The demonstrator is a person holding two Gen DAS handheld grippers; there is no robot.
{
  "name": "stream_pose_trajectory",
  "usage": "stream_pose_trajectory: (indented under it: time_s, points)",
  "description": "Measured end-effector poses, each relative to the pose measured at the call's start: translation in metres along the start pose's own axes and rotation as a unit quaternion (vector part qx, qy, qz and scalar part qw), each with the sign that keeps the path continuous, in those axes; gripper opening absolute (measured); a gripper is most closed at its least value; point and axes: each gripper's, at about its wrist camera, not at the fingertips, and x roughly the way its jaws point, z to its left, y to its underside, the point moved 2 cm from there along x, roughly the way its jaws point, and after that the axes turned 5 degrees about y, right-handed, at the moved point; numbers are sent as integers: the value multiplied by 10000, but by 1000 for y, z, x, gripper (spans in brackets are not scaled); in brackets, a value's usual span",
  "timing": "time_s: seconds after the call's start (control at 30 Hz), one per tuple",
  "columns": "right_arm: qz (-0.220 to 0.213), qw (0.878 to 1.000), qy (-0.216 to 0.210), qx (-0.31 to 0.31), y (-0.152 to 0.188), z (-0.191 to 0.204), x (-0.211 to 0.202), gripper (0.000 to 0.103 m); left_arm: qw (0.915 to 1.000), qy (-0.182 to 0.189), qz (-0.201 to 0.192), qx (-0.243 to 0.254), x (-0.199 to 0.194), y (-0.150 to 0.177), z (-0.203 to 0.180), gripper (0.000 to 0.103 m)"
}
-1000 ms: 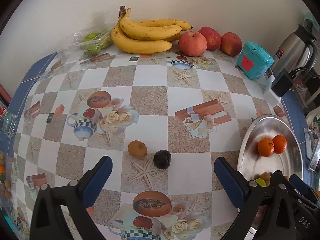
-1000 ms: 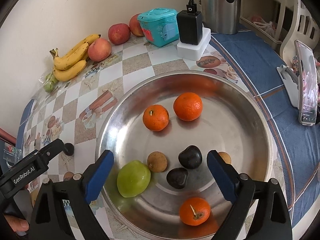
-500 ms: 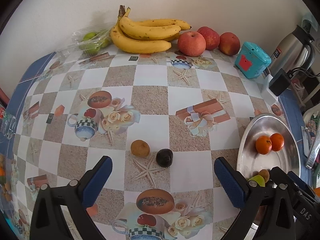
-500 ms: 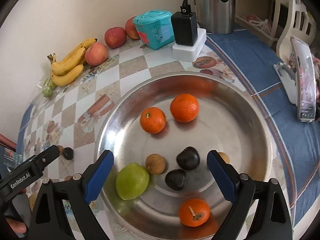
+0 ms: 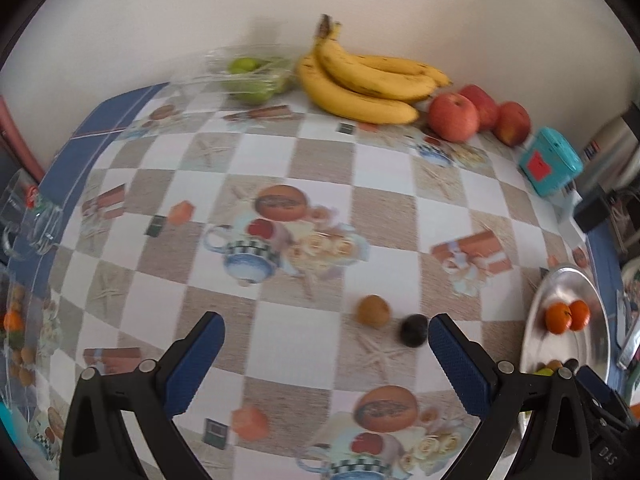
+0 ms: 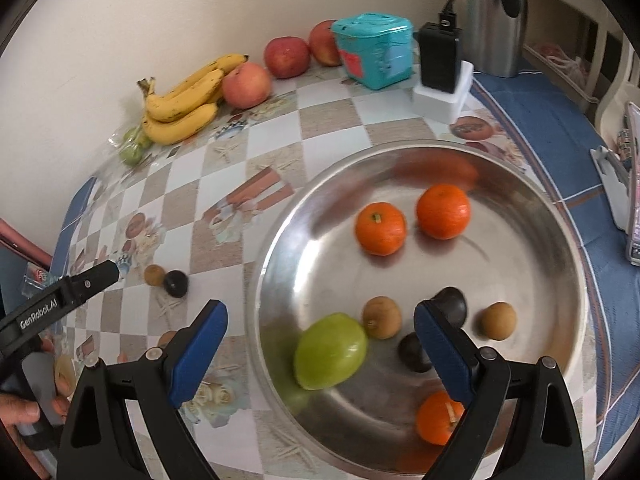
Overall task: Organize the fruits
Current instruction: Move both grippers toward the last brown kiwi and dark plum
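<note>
A steel bowl [image 6: 560, 264] holds three oranges, a green fruit [image 6: 330, 350], brown and dark small fruits. On the tablecloth left of it lie a brown fruit [image 5: 373, 311] and a dark fruit [image 5: 413, 330], also in the right wrist view [image 6: 155, 275] [image 6: 176, 283]. My left gripper [image 5: 326, 360] is open and empty, low over the table, its right finger just beside the dark fruit. My right gripper [image 6: 320, 346] is open and empty above the bowl's near left rim.
Bananas [image 5: 360, 80], three apples [image 5: 454, 117], bagged green fruit [image 5: 248, 80] and a teal box [image 5: 550, 166] line the back wall. A charger block [image 6: 440, 60] and kettle [image 6: 492, 16] stand at back right. A glass [image 5: 24, 220] sits at the left edge.
My left gripper has swung left, so the two loose fruits now lie by its right finger. My right gripper has shifted left, toward the bowl's left rim.
</note>
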Motion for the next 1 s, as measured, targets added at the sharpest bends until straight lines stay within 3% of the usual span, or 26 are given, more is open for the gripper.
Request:
stream_pose_trajectory:
  time_s: [0.57,1.0]
  points:
    - [51,9969,-450,-639,6,64,7,95,9992,-121,-66,-363,-6,-6,44,103]
    - [166,9942,-676,-815,6,97,24,95,9981,156,197,-563,22,-2,47,103]
